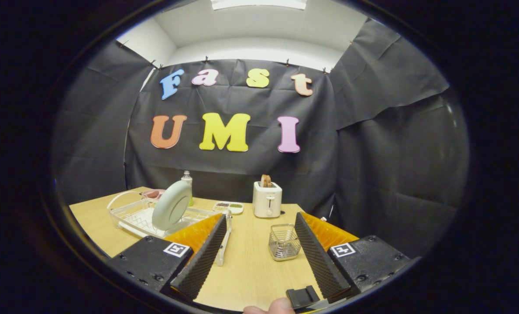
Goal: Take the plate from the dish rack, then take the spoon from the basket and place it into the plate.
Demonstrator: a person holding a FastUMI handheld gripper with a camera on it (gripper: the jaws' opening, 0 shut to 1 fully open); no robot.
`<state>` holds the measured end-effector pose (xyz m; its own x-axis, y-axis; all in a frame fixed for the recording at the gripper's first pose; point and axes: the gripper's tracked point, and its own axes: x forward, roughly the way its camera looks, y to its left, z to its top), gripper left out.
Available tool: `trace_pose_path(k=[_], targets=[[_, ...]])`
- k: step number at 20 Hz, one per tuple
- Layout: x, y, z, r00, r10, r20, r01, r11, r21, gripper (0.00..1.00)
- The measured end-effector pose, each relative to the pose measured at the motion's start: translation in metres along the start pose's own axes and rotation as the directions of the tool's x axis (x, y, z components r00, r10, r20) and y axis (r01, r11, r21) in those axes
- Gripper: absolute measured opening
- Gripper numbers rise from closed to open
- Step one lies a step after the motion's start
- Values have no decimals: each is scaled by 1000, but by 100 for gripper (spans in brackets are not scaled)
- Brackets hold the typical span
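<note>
Currently step one: your hand-held gripper is released, empty; reach centre-left for the plate in the dish rack.

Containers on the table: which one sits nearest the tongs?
The wire basket, standing between the open tongs, close to one finger. The dish rack holding the plate and the small divided dish lie farther off.

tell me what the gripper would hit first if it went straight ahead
Likely the white toaster. The open gripper holds nothing and points across bare wooden table, the wire basket just off the line; depth is unclear.
</note>
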<state>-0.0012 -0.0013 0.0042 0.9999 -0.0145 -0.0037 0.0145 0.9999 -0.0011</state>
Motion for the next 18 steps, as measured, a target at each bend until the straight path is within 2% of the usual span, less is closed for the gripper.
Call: trace_pose_path(k=[6, 12, 18], targets=[[1, 5, 8, 999, 20, -26, -20, 1000, -10, 100], [21, 38, 39, 987, 116, -112, -121, 992, -43, 100], [54, 88, 92, 955, 230, -188, -233, 972, 4, 100]])
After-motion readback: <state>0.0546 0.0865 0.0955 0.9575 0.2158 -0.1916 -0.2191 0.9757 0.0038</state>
